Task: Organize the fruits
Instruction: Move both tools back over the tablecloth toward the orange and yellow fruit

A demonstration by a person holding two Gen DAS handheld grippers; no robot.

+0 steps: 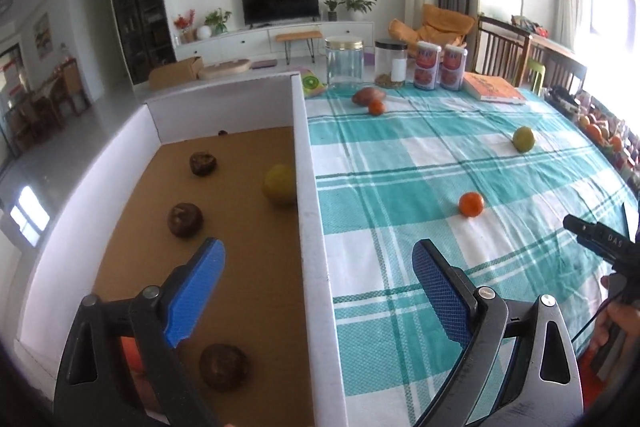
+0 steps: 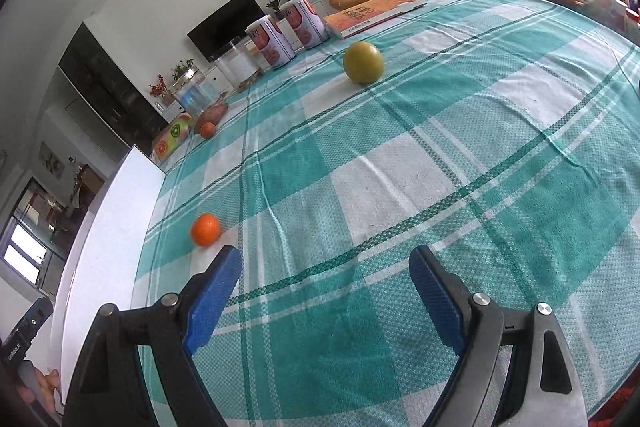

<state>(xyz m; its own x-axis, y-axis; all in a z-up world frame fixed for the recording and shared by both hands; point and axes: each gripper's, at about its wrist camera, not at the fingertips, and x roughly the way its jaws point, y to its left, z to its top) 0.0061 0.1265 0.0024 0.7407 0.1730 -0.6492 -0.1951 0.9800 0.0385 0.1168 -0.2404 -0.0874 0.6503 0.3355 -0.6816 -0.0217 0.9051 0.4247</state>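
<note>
both jaws are standing wide and empty. the left gripper (image 1: pixel 320 263) is straddling the box (image 1: pixel 306 163) wall; the right gripper (image 2: pixel 326 277) is hovering near the small orange (image 2: pixel 205 229) on the counter (image 2: pixel 440 187).

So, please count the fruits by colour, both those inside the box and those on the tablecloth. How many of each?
Dark brown, in the box: 3
Yellow-green: 2
Orange: 2
Reddish-brown: 1
Total: 8
</note>
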